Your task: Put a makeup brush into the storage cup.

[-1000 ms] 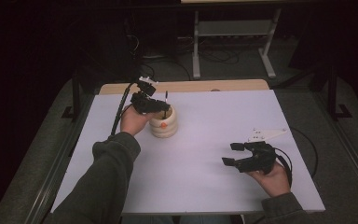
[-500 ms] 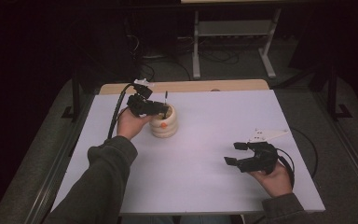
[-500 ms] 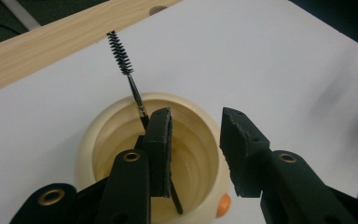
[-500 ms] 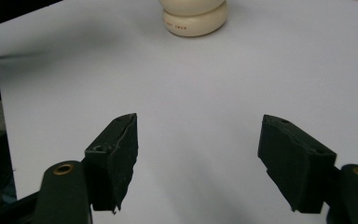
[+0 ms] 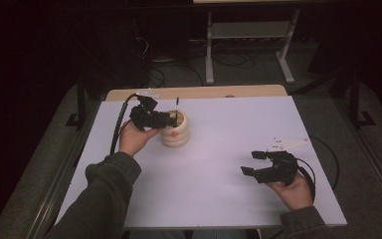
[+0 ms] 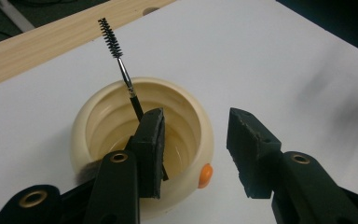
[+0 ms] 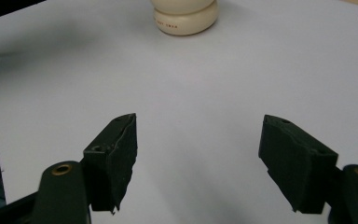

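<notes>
Step in hand: the left gripper (image 6: 193, 154) is letting go of a small black brush (image 6: 121, 65) that it seems to have just stood in the cream ribbed cup (image 6: 93, 121); its jaws have just been opening, and they now stand apart with nothing pressed between them
Brush: leans on the cup's far rim, bristle end up and tilted toward the wooden table edge (image 6: 51, 39), handle end down inside the cup behind one jaw pad; whether that pad touches the handle I cannot tell
Cup: stands upright on the white table sheet (image 5: 229, 149), near the far left corner, with an orange spot (image 6: 205, 173) on its side
Right gripper (image 5: 251, 163): rests low at the near right of the sheet, well apart from the cup, jaws spread and empty
Next move, as I judge it: draw the left gripper back and up without catching the handle, since one pad reaches over the cup's rim and a careless pull could tip the brush out
Left gripper view: shows the bristles, the cup's hollow inside and the gap between the pads
High view: gives both hands, the cup's place on the sheet and the brush as a thin upright line
Right gripper view: shows the cup's base (image 7: 185, 18) far ahead across bare sheet
</notes>
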Available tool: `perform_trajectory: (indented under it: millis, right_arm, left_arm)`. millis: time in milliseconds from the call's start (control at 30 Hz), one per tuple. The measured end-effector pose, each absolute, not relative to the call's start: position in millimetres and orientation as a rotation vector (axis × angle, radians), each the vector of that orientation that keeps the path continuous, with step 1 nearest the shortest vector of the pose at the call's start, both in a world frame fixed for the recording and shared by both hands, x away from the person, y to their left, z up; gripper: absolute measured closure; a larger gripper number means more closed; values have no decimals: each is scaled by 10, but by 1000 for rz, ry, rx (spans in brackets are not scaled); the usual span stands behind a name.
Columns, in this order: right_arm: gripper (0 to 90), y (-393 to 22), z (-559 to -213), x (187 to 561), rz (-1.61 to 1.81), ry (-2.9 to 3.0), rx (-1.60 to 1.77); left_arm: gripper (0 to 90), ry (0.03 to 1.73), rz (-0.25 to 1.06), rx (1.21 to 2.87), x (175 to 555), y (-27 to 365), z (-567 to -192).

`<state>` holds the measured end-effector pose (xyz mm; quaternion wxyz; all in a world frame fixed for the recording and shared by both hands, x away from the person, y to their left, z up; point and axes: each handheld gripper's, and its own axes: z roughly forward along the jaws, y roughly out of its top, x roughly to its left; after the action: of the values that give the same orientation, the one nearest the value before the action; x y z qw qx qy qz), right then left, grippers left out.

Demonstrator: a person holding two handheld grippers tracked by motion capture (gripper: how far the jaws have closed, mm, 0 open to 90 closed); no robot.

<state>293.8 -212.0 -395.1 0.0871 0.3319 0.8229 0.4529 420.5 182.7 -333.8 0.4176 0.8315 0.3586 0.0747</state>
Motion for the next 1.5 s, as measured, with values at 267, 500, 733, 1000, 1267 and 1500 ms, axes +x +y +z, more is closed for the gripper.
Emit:
perform_trajectory:
  millis: [267, 500, 733, 1000, 1267, 1500]
  right_arm:
    - [267, -2140, -3939, 2932, 1342, 2444, 1002]
    - [267, -2148, -3938, 2935, 1341, 2435, 1004]
    - [267, -2150, -3933, 2934, 1345, 2431, 1011]
    - [267, -2154, -3945, 2944, 1339, 2431, 1010]
    - [267, -2125, -3941, 2938, 1333, 2430, 1014]
    - [265, -2108, -3951, 2944, 1322, 2426, 1004]
  left_arm:
    - [541, 893, 178, 2084, 4107, 1902, -3379]
    - [519, 889, 178, 2078, 4017, 1964, -3386]
    - [488, 878, 171, 2075, 3944, 1991, -3433]
    - [462, 872, 171, 2070, 3828, 2043, -3478]
    - [438, 852, 182, 2068, 3685, 2119, -3534]
    - [404, 856, 169, 2041, 3571, 2231, -3585]
